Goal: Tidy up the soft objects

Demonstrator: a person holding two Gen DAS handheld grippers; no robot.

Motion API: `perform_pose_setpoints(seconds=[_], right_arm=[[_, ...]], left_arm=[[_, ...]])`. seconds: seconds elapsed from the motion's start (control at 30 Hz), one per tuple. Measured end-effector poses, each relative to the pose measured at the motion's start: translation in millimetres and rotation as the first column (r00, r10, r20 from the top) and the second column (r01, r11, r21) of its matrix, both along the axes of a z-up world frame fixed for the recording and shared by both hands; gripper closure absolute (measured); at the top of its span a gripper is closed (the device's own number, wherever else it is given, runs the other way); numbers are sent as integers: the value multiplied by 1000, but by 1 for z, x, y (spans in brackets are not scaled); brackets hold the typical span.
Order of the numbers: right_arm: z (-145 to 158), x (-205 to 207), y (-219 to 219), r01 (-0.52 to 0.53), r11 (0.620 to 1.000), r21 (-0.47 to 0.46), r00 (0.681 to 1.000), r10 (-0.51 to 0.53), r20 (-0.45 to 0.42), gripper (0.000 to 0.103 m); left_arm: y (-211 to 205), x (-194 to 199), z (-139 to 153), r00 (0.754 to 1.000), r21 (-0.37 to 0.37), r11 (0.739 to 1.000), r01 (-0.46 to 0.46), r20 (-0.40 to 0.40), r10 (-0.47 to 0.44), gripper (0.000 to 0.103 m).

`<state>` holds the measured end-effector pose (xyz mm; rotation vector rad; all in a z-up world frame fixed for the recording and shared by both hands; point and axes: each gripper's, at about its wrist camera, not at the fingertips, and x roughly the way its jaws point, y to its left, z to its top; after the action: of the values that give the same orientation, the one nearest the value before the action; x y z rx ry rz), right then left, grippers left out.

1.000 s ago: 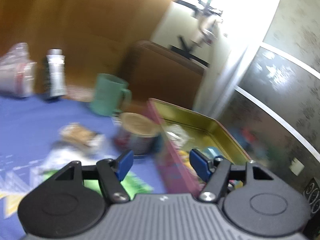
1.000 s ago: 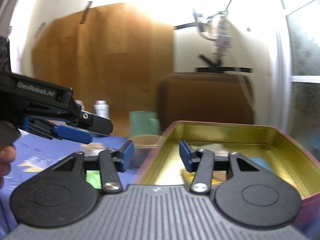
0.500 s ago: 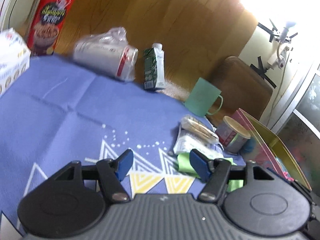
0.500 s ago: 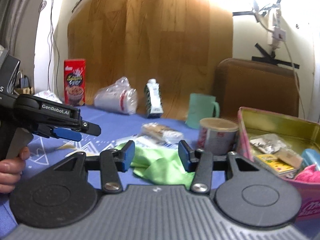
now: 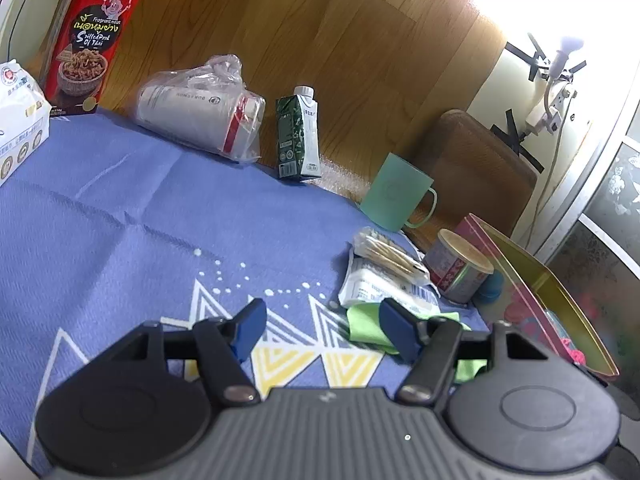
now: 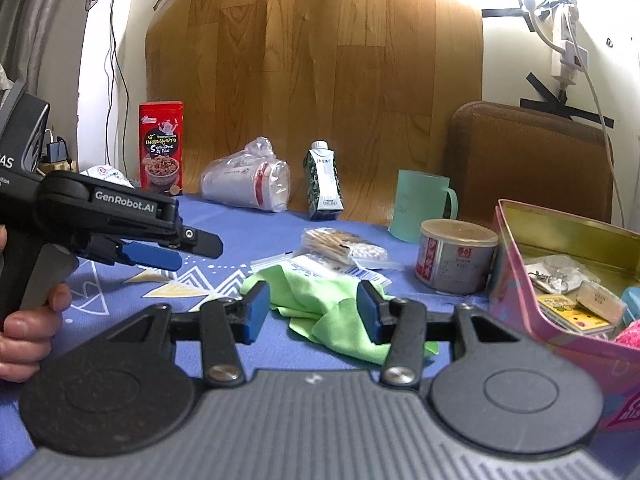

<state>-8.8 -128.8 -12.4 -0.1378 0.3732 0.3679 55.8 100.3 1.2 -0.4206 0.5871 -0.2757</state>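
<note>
A crumpled green cloth [image 6: 308,286] lies on the blue tablecloth [image 5: 120,208], partly under a white packet [image 6: 340,270]. My right gripper [image 6: 313,312] hovers just before the cloth, open, with nothing pressed between its blue pads. My left gripper [image 5: 322,328] is open too, over bare tablecloth, with the green cloth [image 5: 362,322] by its right finger. In the right wrist view the left gripper [image 6: 180,250] shows at the left, held by a hand [image 6: 24,328]. A pink tin [image 6: 516,292] at the right holds small items and something pink and fuzzy [image 6: 632,336].
Beside the cloth are a bag of cotton swabs [image 6: 340,242], a can [image 6: 456,256] and a teal mug [image 6: 420,208]. Along the wooden back panel stand a green carton [image 5: 298,138], bagged paper cups [image 5: 200,116], a red snack box [image 5: 86,40] and a tissue pack [image 5: 20,120].
Both views swung away from the tin, left and back, so the whole table now shows. Over the last half second neither gripper moved. Both stayed equally open.
</note>
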Motion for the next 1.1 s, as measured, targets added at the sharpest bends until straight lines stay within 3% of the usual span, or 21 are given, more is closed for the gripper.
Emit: perform_pose_setpoints(seconds=[1.1], right_arm=[[1,-1,1,-13,1000,20,1000,14,-8,52]], left_arm=[[-2,5,-3,999,1,1000,4,-32,-4,35]])
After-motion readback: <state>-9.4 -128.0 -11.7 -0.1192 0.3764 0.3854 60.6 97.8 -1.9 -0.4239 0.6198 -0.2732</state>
